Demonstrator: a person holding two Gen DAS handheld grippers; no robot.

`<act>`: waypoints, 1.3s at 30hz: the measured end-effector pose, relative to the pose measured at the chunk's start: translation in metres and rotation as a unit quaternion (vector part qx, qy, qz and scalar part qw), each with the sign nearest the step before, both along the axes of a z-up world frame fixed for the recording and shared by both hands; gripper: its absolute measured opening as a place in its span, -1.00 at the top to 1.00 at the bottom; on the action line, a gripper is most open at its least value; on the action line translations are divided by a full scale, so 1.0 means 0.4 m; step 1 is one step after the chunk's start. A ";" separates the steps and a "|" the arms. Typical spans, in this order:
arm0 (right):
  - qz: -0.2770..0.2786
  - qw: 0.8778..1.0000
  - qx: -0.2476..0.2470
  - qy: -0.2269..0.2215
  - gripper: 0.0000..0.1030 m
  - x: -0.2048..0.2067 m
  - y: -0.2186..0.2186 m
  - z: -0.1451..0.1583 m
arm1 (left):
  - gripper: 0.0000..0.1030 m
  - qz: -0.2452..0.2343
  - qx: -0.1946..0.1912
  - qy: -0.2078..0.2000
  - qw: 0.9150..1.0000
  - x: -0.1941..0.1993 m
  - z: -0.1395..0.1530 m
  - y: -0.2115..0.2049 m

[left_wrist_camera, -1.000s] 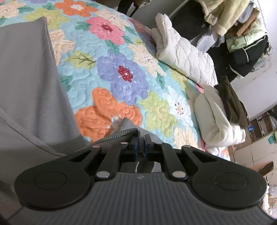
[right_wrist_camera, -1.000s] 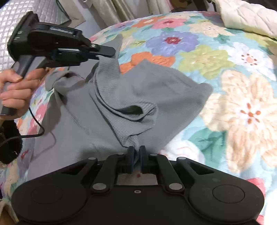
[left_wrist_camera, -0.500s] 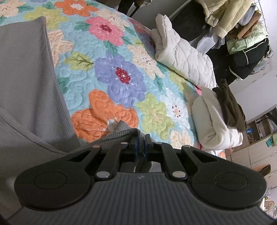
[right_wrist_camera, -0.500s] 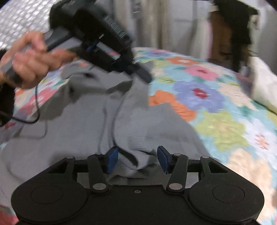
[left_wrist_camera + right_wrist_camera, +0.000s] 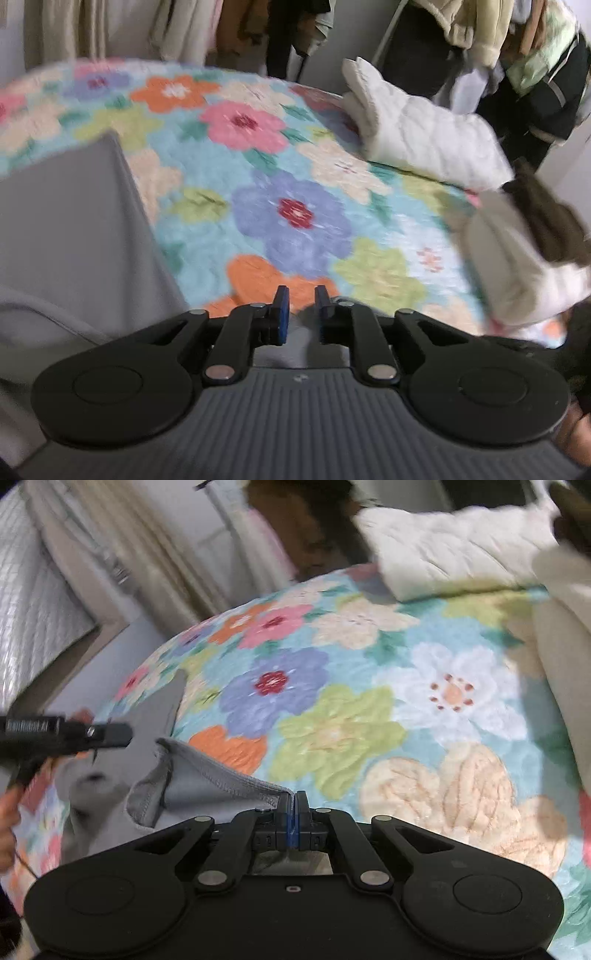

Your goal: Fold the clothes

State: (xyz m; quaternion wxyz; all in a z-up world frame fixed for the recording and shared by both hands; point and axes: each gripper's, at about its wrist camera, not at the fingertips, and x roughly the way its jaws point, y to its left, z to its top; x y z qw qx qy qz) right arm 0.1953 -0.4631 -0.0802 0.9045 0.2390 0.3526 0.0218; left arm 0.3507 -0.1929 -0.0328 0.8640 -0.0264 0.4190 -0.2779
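On the bed, over a floral quilt (image 5: pixel 332 738), lies a grey garment (image 5: pixel 66 229). In the right wrist view the right gripper (image 5: pixel 294 814) has its jaws together, clamped on a stitched hem of the garment (image 5: pixel 207 775); the hem rises from the jaws and runs away to the left, where the cloth folds over into an open flap. Further left in this view the left gripper (image 5: pixel 110 734) shows from the side, held in a hand (image 5: pixel 7 827) at the frame edge, hovering above the grey cloth; the blur hides how its jaws stand from here. This view also takes in a padded headboard (image 5: pixel 33 602) and pale curtains (image 5: pixel 122 554), which the other view lacks.

The left wrist view settles the matter: the left gripper (image 5: pixel 299 306) has its jaws apart, with a gap between the blue pads (image 5: pixel 282 314) and nothing between them. A little grey cloth lies just below the gap. Here the garment spreads along the left side, its long straight edge running from near the camera away toward the far side of the bed, ending in a corner. Only this view shows the hanging clothes (image 5: pixel 517 44) behind the bed. A white padded coat (image 5: pixel 424 136) lies at the far right of the quilt, and nearer on the right sits a cream bundle (image 5: pixel 517 266) with a dark brown piece on top.
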 end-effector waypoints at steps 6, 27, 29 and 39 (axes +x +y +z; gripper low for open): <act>-0.061 0.997 0.032 -0.024 0.65 -0.021 -0.049 -0.003 | 0.08 -0.044 0.000 0.014 0.999 -0.072 -0.023 0.011; 0.021 0.998 -0.031 -0.043 0.91 -0.018 0.047 -0.002 | 0.97 -0.093 0.002 0.089 0.992 -0.315 -0.185 -0.069; 0.009 0.997 -0.030 -0.066 0.93 -0.054 0.037 0.036 | 0.97 -0.102 -0.016 0.096 0.990 -0.327 -0.165 -0.055; -0.010 0.999 -0.045 0.021 0.92 -0.014 -0.012 -0.038 | 0.88 -0.104 -0.003 0.163 0.981 -0.341 -0.244 -0.108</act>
